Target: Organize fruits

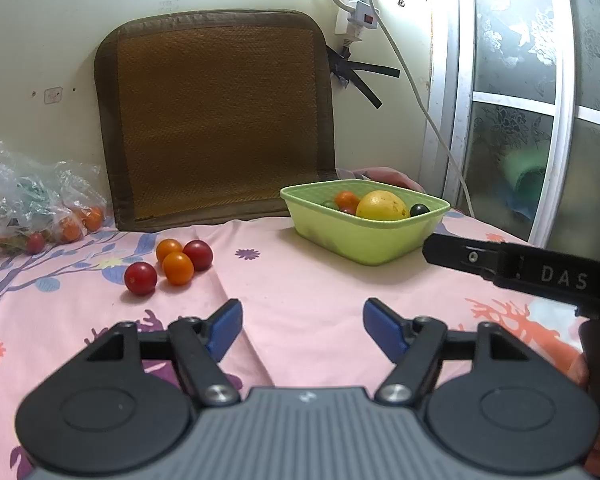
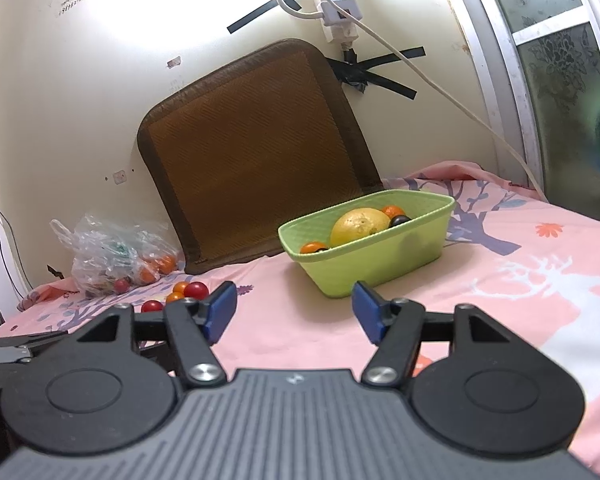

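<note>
Fig.: fruit sorting, mid-task. Left gripper point(image 1: 302, 322) hovers low over the pink sheet point(image 1: 300, 292), blue pads wide apart, nothing between them. Right gripper point(image 2: 294, 312) likewise: pads apart, empty, pointed toward the green basket point(image 2: 380, 268), which sits just ahead & slightly right of its tips.

Done so far (judged from layout): basket already holds a large yellow fruit point(image 2: 358, 224), approx. two orange tomatoes point(image 2: 314, 247), a dark round one point(image 2: 400, 220) & a red one seen only in the left wrist view point(image 1: 348, 211). A green item beside them is too hidden to identify.

Left to do: four loose cherry tomatoes lie ahead-left of the left gripper, clustered & touching: red one nearest point(image 1: 140, 278), orange point(image 1: 177, 268) in the middle, second orange point(image 1: 169, 249) & dark red point(image 1: 198, 255) behind. In the right wrist view the same cluster sits just beyond the right gripper's left pad, partly hidden by it.

Farther left, against the wall, a clear plastic bag point(image 1: 32, 208) contains more orange & red fruit; whether these count toward the task can't be told.

Est. progress: roughly half, if the bag is excluded. Likely next step: left gripper, being closest, takes the near red tomato; round, smooth & touching neighbours, so they may roll on the soft sheet when nudged. A woven brown cushion point(image 1: 220, 120) leans on the wall behind; not involved.
</note>
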A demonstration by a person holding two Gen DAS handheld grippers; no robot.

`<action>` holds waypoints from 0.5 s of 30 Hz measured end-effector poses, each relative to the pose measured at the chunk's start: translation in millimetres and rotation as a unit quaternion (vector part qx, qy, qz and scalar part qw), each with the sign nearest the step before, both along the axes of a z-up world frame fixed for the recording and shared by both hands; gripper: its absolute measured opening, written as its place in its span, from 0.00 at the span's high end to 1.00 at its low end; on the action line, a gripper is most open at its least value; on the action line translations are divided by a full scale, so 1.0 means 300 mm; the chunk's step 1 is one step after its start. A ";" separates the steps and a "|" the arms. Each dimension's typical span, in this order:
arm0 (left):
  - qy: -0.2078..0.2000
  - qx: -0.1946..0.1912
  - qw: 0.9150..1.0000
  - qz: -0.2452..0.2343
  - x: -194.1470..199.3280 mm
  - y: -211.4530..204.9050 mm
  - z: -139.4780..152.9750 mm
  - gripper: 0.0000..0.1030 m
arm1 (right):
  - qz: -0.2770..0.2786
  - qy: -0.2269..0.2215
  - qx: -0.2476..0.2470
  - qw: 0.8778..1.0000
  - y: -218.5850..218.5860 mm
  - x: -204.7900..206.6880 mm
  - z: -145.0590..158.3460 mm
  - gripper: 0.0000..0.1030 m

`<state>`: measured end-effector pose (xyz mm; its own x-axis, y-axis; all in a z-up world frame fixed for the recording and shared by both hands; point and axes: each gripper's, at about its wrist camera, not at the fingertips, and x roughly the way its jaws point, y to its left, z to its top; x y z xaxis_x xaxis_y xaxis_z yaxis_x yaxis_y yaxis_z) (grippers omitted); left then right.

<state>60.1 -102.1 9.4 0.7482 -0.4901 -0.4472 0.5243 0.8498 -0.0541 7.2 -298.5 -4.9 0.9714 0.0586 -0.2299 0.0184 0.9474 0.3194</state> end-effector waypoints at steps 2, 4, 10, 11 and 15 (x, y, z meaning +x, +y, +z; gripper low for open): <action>-0.004 -0.003 1.000 0.003 -0.003 0.003 0.003 0.22 | 0.002 -0.001 -0.001 1.000 0.002 -0.002 0.000 0.36; -0.006 -0.003 1.000 0.002 -0.006 0.002 0.004 0.22 | 0.003 -0.003 -0.001 1.000 0.003 -0.004 0.000 0.36; -0.007 -0.002 1.000 0.005 -0.008 0.000 0.005 0.22 | 0.006 -0.005 0.001 1.000 -0.002 -0.006 -0.002 0.35; -0.007 -0.003 1.000 0.006 -0.008 0.000 0.005 0.22 | 0.007 -0.005 0.001 1.000 -0.003 -0.005 -0.002 0.35; -0.007 -0.002 1.000 0.006 -0.007 0.001 0.005 0.22 | 0.009 -0.006 0.000 1.000 -0.001 -0.006 -0.001 0.34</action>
